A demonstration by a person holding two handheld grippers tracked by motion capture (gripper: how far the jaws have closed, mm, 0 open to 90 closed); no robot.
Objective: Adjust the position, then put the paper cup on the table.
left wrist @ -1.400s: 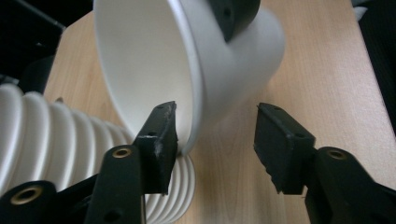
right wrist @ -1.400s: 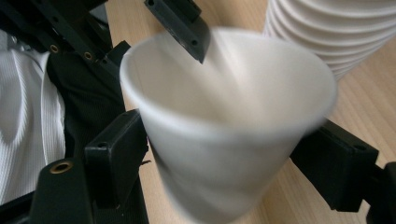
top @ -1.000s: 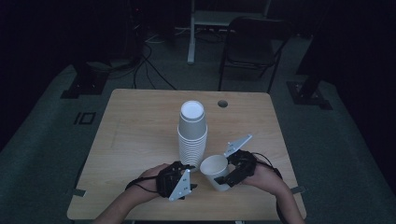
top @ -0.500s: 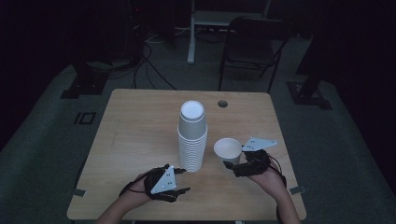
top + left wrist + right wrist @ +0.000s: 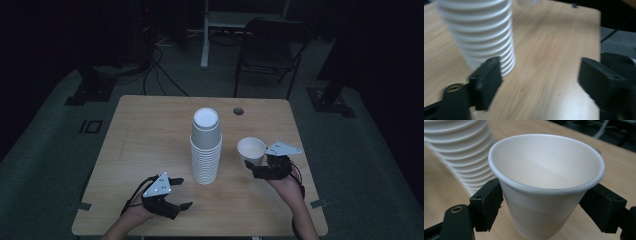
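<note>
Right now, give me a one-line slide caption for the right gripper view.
Right gripper clamps an upright, empty white paper cup beside the stack of cups on the wooden table.

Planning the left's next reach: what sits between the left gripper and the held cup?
The cup stack stands between the left gripper and the cup, per the high view.

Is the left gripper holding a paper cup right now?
No, the left gripper has its jaws spread wide over bare table, with the stack of paper cups off to one side.

High view dim, surroundings black — left gripper view motion-blurred, right sharper.
</note>
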